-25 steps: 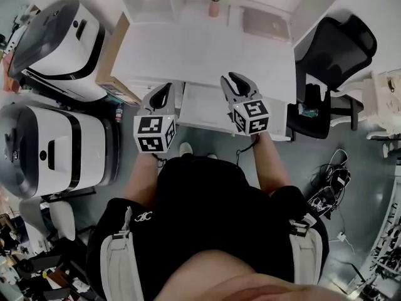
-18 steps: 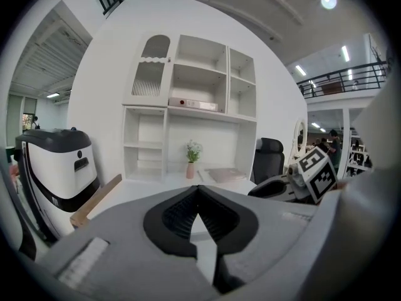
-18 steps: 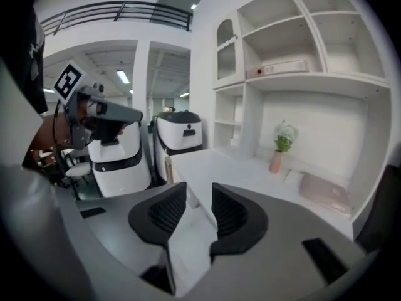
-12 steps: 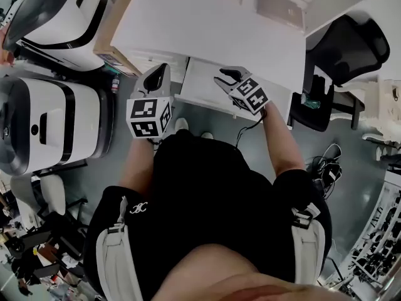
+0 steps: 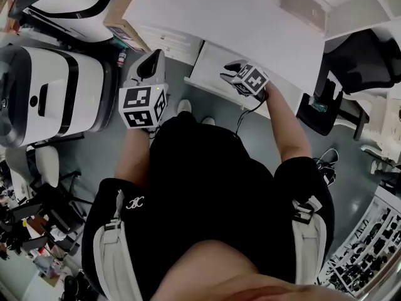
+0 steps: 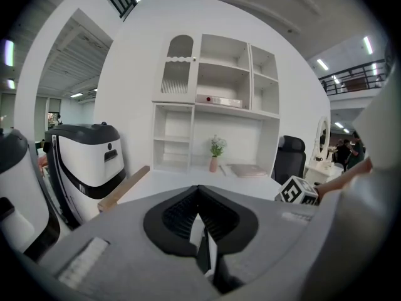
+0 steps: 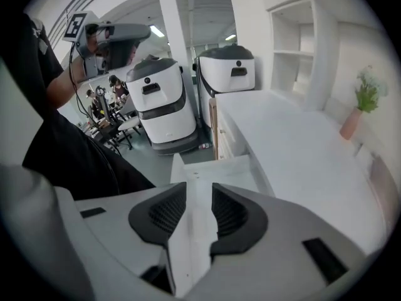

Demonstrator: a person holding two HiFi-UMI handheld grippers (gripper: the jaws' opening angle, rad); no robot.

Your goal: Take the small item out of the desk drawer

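- Right gripper [image 7: 199, 187]: jaws spread, nothing between them. It is held over the open drawer, whose white floor shows through the gap.
- Left gripper [image 6: 198, 190]: jaws pressed together at the tips, holding nothing. It is raised off the drawer's left side, pointing toward the desk and shelving.
- Shelving unit [image 6: 213, 105]: white, open compartments, standing at the back of the desk.
- Two machines [image 5: 44, 96]: large white housings with black bands, on the floor to the left of the desk.
- Desk [image 5: 238, 17]: white top.
- Office chair [image 5: 369, 58]: black, at the desk's right end.
- Drawer [image 5: 210, 74]: white, pulled out from under the desk's front edge, directly before the person.
- Vase [image 7: 351, 127]: pink, with a small green plant, upright at the back of the desk top.
- Small item: cannot be made out in any view. The part of the drawer that shows reads as plain white.
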